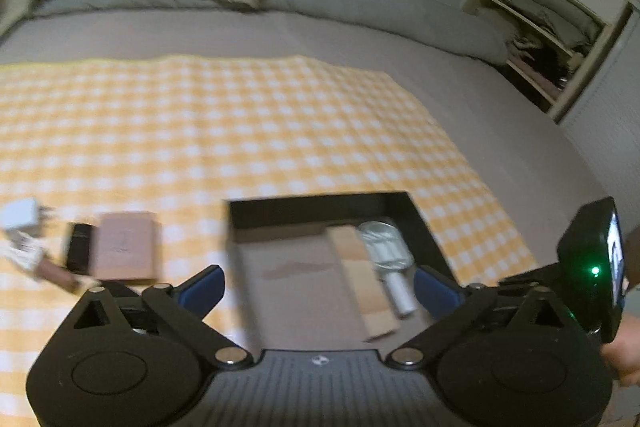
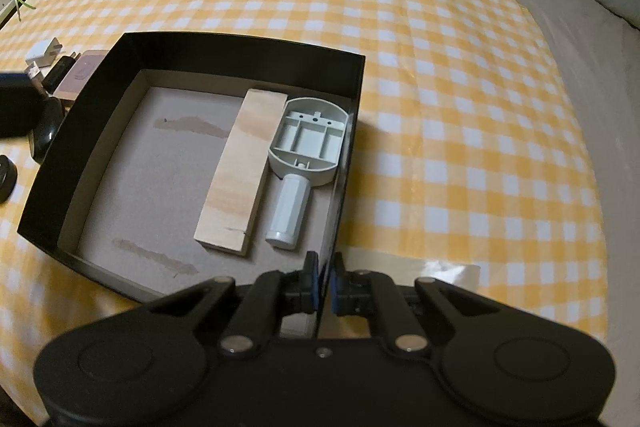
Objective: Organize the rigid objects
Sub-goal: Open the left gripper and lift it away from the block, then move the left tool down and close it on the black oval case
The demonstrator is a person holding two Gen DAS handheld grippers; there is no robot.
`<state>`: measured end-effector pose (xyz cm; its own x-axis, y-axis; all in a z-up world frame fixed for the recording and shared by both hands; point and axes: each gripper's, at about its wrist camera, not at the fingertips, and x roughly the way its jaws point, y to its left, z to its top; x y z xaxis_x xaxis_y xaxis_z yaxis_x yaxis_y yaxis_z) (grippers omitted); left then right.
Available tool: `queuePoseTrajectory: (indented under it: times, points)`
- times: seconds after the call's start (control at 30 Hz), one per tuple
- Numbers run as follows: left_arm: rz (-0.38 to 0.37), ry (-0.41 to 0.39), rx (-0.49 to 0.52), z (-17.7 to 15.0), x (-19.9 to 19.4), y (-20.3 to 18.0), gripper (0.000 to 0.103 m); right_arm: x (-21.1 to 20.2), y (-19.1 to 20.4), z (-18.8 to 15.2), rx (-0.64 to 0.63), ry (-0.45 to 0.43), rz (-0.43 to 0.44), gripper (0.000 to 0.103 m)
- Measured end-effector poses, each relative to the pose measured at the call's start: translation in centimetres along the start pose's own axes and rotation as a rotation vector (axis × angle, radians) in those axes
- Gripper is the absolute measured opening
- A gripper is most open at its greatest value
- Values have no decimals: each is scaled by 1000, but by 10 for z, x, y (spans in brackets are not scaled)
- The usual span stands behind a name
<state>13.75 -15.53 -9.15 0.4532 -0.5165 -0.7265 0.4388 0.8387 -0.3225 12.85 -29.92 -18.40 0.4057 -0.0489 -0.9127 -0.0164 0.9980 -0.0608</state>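
Fingers (image 1: 202,293) of the left gripper (image 1: 316,287) are spread wide and empty above the black box (image 2: 352,75). Fingers (image 2: 310,281) of the right gripper (image 2: 323,285) are clamped narrow on the box's near right wall, so the box is held steady on the checked cloth (image 2: 460,87) covering the bed. Inside the box, a wood block (image 2: 236,171) and a grey plastic handle part (image 2: 306,143) are laid side by side against the right wall. A pink box (image 1: 124,247), a black item (image 1: 78,247) and a white charger (image 1: 20,217) are left outside, to the left. If the clamped wall is pulled, the box may be tilted or its thin card bent, and the contents shifted.
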Motion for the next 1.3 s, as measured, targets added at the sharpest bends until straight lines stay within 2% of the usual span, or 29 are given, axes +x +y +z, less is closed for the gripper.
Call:
queuePoseTrajectory:
  times: [0.1,0.43,0.57,0.73,0.83,0.9,1.03,1.3]
  points:
    - [58,-43,14,-1,-18,14,103,3,1,0,-10,1,-7,7]
    - [128,-116,-1,-3,-55,64,103,4,-1,0,-32,2,-1,7]
    - [178,-137,42,-6,-61,82,103,4,-1,0,-32,3,-2,7]
    - [224,-113,95,-11,-60,108,103,4,-1,0,-33,2,-1,7]
    - [235,-72,122,-17,-53,123,103,4,0,0,-33,6,1,7]
    - [241,-27,167,-22,-47,130,103,5,0,0,-34,10,3,7]
    - [266,6,257,-33,-36,135,103,4,0,-1,-38,13,4,7]
    - [208,74,382,-47,-10,131,103,6,0,-1,-37,20,8,7]
